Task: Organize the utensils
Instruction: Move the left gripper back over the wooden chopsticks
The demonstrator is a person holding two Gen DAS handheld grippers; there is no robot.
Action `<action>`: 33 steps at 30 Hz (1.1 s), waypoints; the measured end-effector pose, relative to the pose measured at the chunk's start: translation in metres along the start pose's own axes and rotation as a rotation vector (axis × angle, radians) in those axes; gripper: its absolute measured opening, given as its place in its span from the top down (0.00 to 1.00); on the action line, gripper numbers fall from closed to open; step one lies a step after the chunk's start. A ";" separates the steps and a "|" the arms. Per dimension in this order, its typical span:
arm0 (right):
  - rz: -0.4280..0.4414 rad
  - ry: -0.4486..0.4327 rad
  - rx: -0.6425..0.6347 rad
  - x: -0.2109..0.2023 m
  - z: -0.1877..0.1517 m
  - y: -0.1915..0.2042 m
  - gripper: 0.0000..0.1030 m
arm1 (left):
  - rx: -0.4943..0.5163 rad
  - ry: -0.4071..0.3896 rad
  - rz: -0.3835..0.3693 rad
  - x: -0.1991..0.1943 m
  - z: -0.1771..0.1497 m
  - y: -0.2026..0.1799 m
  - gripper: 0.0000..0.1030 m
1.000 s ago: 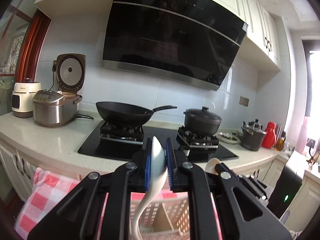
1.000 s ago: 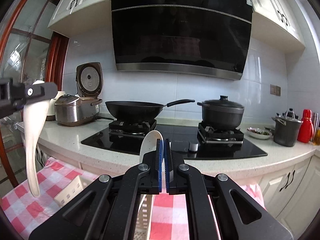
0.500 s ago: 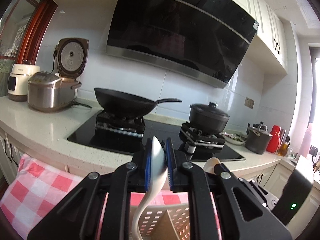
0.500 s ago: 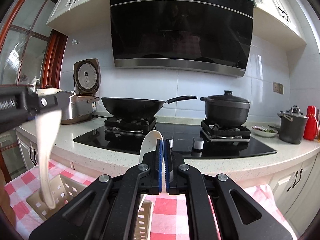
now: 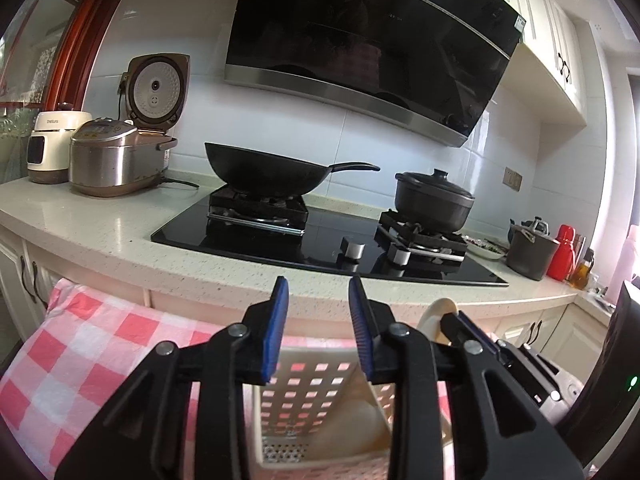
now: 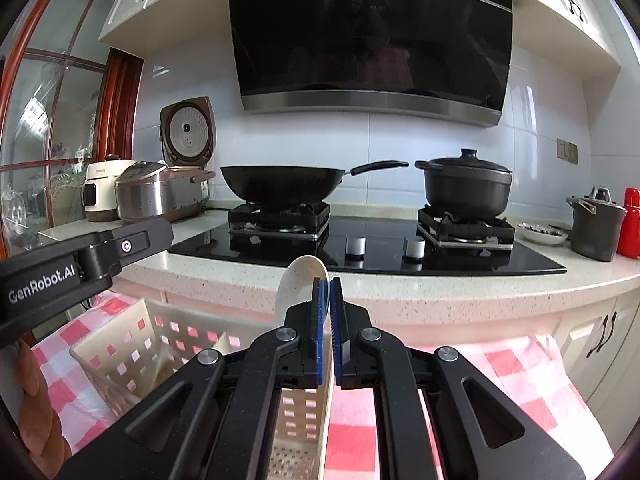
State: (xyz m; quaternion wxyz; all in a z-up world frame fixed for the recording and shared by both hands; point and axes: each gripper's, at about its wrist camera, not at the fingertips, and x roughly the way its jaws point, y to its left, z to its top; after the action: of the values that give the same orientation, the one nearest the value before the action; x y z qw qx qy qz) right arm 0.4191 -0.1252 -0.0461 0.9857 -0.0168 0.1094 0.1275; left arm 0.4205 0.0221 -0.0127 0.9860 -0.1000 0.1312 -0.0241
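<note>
Two grippers hung over the perforated basket on the checked cloth: left gripper opening w/ nothing between its pads, right gripper pinching a white spoon.

Perforated cream plastic basket, faintly glossy; glazed white ceramic-looking spoon, smooth and shiny; soft red-and-white checked cloth, matt weave; speckled pale stone-like countertop, polished; black glass hob, mirror-glossy; matt black wok and lidded pot, slightly rough; brushed steel rice cooker; glossy dark glass hood with brushed metal trim; ribbed blue rubbery pads on matt black plastic.
</note>
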 end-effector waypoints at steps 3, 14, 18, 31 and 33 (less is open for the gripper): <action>0.008 0.010 0.004 -0.009 -0.001 0.000 0.90 | -0.008 -0.002 0.009 -0.009 -0.001 0.004 0.55; -0.006 0.053 0.039 -0.067 -0.005 -0.015 0.49 | -0.035 0.073 0.095 -0.071 -0.027 0.025 0.29; -0.023 0.054 0.064 -0.101 -0.011 -0.021 0.43 | -0.009 0.084 0.123 -0.108 -0.047 0.029 0.20; -0.031 0.256 0.175 -0.172 -0.076 -0.025 0.42 | -0.012 0.257 0.184 -0.175 -0.119 0.044 0.12; -0.033 0.288 0.176 -0.175 -0.087 -0.023 0.42 | -0.010 0.278 0.192 -0.175 -0.128 0.044 0.12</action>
State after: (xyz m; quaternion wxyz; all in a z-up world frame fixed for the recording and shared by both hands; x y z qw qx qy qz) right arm 0.2420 -0.1963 -0.0928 0.9594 0.0495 0.2599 0.0975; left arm 0.2190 0.0541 -0.0986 0.9556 -0.0877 0.2755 0.0572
